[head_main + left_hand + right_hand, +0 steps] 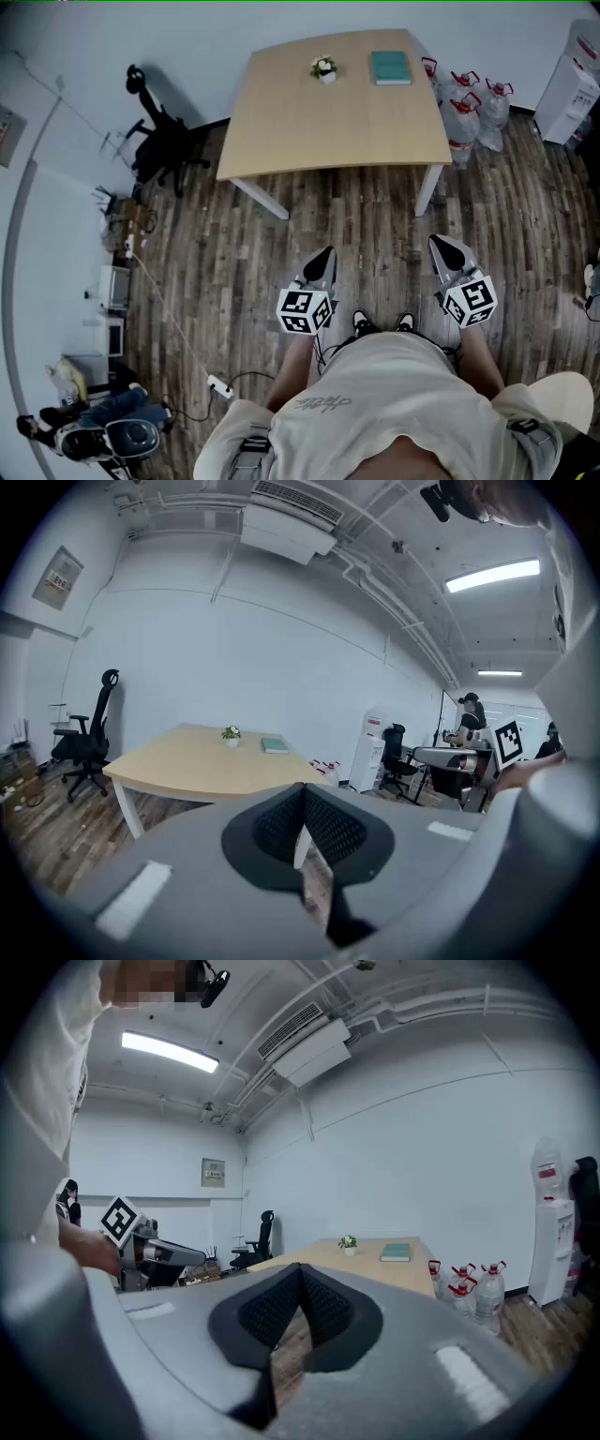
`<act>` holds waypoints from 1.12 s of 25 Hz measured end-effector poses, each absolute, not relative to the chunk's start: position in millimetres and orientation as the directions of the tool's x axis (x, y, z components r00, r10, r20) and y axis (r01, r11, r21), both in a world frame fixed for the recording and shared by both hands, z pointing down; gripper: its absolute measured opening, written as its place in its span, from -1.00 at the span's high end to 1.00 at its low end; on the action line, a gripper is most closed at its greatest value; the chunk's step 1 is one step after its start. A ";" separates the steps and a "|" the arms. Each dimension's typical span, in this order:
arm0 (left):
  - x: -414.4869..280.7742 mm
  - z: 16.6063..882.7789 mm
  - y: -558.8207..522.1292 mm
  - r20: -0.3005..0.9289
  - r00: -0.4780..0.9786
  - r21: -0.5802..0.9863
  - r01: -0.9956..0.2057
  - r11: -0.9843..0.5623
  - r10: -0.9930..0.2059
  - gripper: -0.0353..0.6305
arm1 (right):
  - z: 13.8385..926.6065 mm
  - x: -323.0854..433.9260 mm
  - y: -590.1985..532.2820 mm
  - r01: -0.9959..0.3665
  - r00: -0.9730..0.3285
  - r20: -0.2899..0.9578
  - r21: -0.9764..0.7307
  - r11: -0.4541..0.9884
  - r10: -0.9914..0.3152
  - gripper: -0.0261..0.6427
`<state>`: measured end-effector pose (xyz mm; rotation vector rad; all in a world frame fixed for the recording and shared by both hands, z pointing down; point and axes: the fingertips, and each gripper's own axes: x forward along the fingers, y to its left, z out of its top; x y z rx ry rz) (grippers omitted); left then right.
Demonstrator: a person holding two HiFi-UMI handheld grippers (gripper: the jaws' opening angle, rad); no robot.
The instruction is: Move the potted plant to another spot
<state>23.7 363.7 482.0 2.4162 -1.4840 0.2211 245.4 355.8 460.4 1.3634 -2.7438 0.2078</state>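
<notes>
Left gripper and right gripper closed, empty, near level at waist, potted plant away on table

A pale wooden table fills the upper middle of the head view, a teal book lying near its far right edge. Water bottles stand on the plank floor at upper right, near a white water dispenser. A black office chair sits upper left; a power strip lies lower left.
</notes>
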 end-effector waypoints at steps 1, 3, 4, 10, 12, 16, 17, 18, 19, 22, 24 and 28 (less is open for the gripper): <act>25.8 481.1 364.2 0.280 0.456 0.169 -0.889 -0.425 -0.845 0.85 | 459.3 247.4 356.9 -0.796 -0.606 0.120 -0.088 0.599 -0.787 0.92; 29.6 478.6 364.7 0.274 0.458 0.167 -0.889 -0.427 -0.846 0.85 | 456.0 252.5 357.6 -0.799 -0.601 0.112 -0.086 0.595 -0.791 0.92; 31.0 476.9 364.6 0.272 0.459 0.164 -0.888 -0.429 -0.846 0.85 | 453.5 255.9 356.6 -0.807 -0.591 0.106 -0.088 0.584 -0.800 0.92; 35.9 460.5 364.6 0.251 0.458 0.143 -0.889 -0.436 -0.853 0.85 | 446.1 273.9 352.5 -0.843 -0.532 0.073 -0.134 0.521 -0.843 0.92; 38.3 456.1 365.8 0.248 0.463 0.134 -0.886 -0.444 -0.851 0.85 | 447.0 271.6 355.2 -0.840 -0.540 0.078 -0.117 0.530 -0.838 0.92; 38.6 455.8 369.0 0.252 0.453 0.121 -0.891 -0.437 -0.855 0.85 | 453.9 264.0 357.6 -0.836 -0.549 0.115 -0.078 0.543 -0.828 0.92; 37.9 456.6 369.5 0.254 0.450 0.122 -0.893 -0.433 -0.856 0.85 | 454.9 262.4 357.9 -0.834 -0.552 0.120 -0.077 0.547 -0.825 0.91; 36.9 457.3 370.0 0.256 0.448 0.123 -0.894 -0.430 -0.857 0.85 | 455.3 260.5 358.2 -0.830 -0.558 0.121 -0.078 0.553 -0.821 0.91; 35.6 457.9 370.4 0.257 0.445 0.125 -0.895 -0.428 -0.858 0.85 | 455.2 258.5 358.5 -0.825 -0.566 0.121 -0.079 0.560 -0.816 0.92; 30.3 459.9 371.0 0.261 0.436 0.129 -0.900 -0.417 -0.861 0.84 | 452.9 254.5 357.6 -0.814 -0.580 0.121 -0.069 0.576 -0.805 0.92; 26.4 461.5 371.8 0.262 0.427 0.132 -0.904 -0.406 -0.865 0.85 | 450.2 253.7 356.9 -0.812 -0.583 0.115 -0.066 0.579 -0.804 0.92; 24.4 466.5 375.7 0.268 0.425 0.125 -0.905 -0.406 -0.865 0.66 | 448.0 252.9 358.8 -0.809 -0.588 0.107 -0.075 0.584 -0.801 0.92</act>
